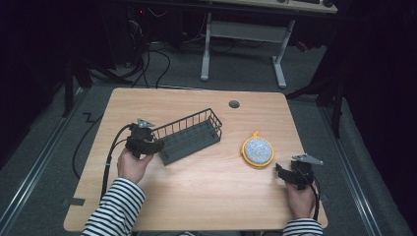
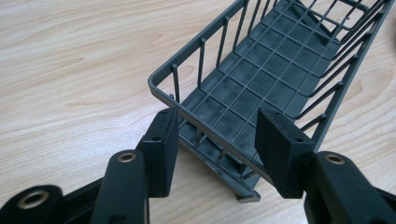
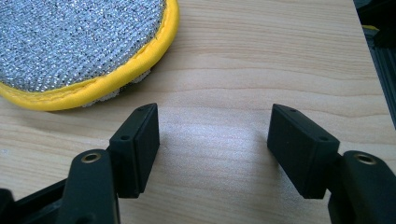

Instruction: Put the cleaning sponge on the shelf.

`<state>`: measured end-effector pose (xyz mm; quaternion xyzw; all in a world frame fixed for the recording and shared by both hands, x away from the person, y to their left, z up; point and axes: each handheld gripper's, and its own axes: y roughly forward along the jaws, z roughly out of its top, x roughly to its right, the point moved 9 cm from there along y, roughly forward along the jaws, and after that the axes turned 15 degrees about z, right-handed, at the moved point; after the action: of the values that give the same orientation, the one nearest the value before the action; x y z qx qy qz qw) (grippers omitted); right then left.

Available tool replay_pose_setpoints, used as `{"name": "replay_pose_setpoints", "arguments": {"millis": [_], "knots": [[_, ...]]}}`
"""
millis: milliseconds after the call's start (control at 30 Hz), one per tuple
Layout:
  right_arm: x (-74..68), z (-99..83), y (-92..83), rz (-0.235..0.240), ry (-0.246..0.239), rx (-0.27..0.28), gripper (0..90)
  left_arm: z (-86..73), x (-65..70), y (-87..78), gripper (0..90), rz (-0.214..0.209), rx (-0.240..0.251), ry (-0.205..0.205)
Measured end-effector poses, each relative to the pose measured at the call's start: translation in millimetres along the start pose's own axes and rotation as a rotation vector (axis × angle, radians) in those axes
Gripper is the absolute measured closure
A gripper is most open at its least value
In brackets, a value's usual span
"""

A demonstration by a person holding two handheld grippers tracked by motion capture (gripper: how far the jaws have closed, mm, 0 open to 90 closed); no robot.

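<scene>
Wooden table [image 1: 196, 182] carries a dark wire basket [image 1: 189, 136], set diagonally left of centre. Left gripper [image 2: 217, 135] sits at the basket's near end, jaws spread astride its end wall. Round yellow-rimmed scouring pad [image 1: 257, 151] lies right of the basket. Right gripper [image 3: 212, 140] rests just beside the pad, jaws spread, holding nothing.

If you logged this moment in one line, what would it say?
left gripper: open, astride near end wall of dark grey wire basket | right gripper: open, over bare wood beside round silver scrubbing pad with yellow rim
</scene>
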<state>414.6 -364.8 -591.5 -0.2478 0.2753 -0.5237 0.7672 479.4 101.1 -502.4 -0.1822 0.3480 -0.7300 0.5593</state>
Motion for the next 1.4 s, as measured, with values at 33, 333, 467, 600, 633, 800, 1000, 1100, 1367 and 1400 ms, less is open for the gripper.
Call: {"name": "replay_pose_setpoints", "arguments": {"millis": [33, 333, 467, 600, 633, 800, 1000, 1100, 1367, 1400], "knots": [[0.0, 0.0, 0.0, 0.000, 0.000, 0.000, 34.4, -0.7, 0.3, -0.6, 50.3, -0.003, 0.001, 0.001], [-0.1, 0.1, 0.1, 0.001, 0.000, 0.001, 34.4, -7.5, 5.6, -8.3, 51.6, -0.025, 0.005, 0.015], [-0.1, 0.0, 0.1, 0.001, 0.000, 0.001, 34.4, -10.7, 9.1, -12.6, 52.0, -0.034, 0.001, 0.039], [-0.1, 0.1, 0.1, 0.001, 0.000, 0.001, 34.3, -12.8, 12.9, -15.7, 52.1, -0.043, 0.007, 0.055], [0.0, 0.0, 0.0, 0.001, 0.000, 0.000, 34.3, -13.5, 13.8, -16.5, 52.1, -0.047, 0.008, 0.054], [-0.1, 0.0, 0.0, 0.001, 0.000, 0.000, 34.3, -17.7, 18.6, -20.7, 52.4, -0.075, 0.003, 0.048], [-0.1, 0.0, 0.1, 0.000, -0.001, 0.001, 34.3, -20.9, 23.2, -24.2, 52.4, -0.101, 0.002, 0.059], [-0.2, 0.0, 0.1, 0.001, -0.001, 0.001, 34.3, -22.8, 25.8, -26.7, 52.4, -0.108, 0.004, 0.068], [-0.2, 0.0, 0.1, 0.000, -0.001, 0.001, 34.3, -27.4, 33.7, -32.6, 52.4, -0.130, 0.002, 0.087], [-0.2, 0.0, 0.1, 0.000, -0.001, 0.001, 34.3, -27.8, 34.7, -33.3, 52.4, -0.134, 0.000, 0.088]]}}
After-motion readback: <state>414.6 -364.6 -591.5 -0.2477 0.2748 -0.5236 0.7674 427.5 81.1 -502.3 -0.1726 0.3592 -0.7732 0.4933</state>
